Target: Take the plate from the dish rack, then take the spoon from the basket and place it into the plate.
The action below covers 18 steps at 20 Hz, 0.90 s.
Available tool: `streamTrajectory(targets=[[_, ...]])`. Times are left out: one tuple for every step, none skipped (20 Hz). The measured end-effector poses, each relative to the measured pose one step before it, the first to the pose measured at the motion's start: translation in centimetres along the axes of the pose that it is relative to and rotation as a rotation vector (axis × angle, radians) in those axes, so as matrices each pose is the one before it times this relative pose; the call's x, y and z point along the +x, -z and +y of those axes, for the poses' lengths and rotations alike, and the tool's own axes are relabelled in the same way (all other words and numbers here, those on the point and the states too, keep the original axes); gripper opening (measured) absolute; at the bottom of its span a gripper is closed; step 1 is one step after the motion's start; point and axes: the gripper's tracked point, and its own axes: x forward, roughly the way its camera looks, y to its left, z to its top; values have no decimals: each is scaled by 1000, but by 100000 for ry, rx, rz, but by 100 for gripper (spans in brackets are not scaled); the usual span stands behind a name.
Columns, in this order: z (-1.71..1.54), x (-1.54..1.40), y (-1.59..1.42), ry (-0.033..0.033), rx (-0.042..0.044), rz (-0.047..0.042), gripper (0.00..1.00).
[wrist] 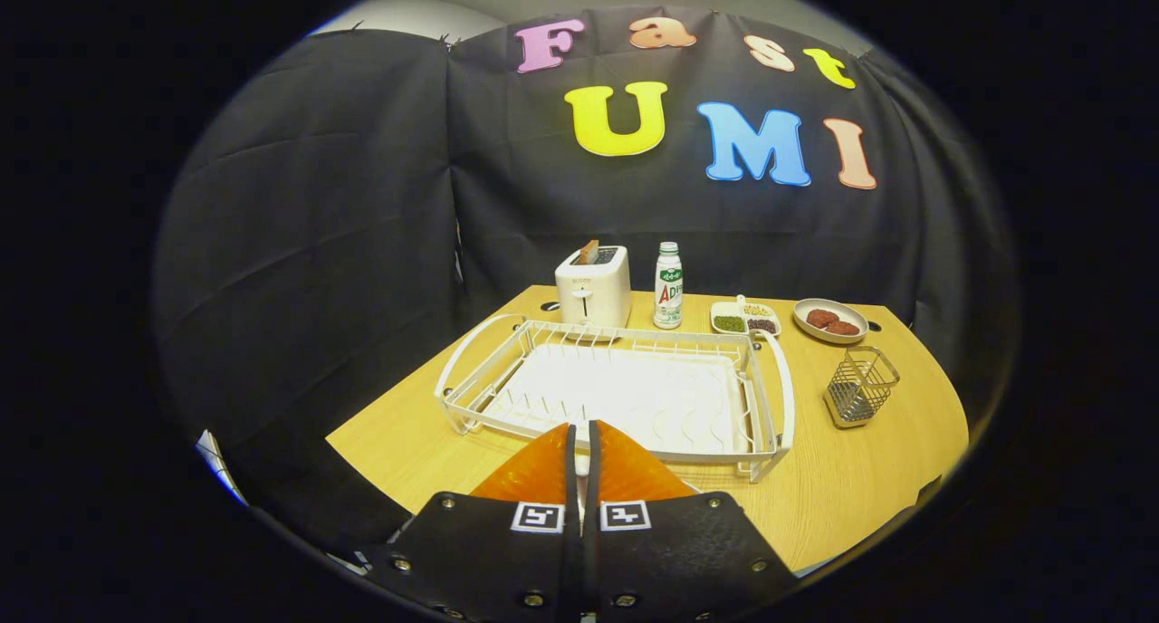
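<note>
Jaws nearly closed; one dish rack (616,383), one basket (860,386).

Wooden table (842,487) bearing a white dish rack (616,392) near its front — a wire basket (860,386) stands apart beside it. Along the far edge: toaster (593,288), bottle (668,286), divided dish (745,319), oval plate (830,321).

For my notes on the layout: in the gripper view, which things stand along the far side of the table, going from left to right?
Toaster → bottle → divided dish of small foods → plate with two dark round pieces. Nearer lie the white dish rack and the wire basket. The tool has its fingers closed together, just before the rack.
</note>
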Motion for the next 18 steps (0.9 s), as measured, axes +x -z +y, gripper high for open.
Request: streamTrajectory(targets=[[-44,203,101,-2,-430,499,1],[-88,-40,49,-79,-177,95,1],[-67,2,-149,319,33,-48,4],[-192,0,2,859,-18,135,4],[-155,-92,48,451,215,396,7],[-78,-66,56,337,629,-211,8],[-193,182,-29,217,628,293,10],[-62,-26,-64,12,673,-61,10],[-207,48,60,526,449,264,11],[-408,-123,2,735,284,56,11],[-230,27,-145,530,184,324,11],[-79,42,-129,364,158,-75,11],[-197,-96,-189,217,18,-459,11],[-246,-96,-651,328,-89,-1568,11],[-109,-151,-837,204,-5,-1573,12],[-92,-53,-696,344,111,-1631,13],[-274,176,-786,668,191,-1326,16],[-257,-31,-512,569,472,-954,17]])
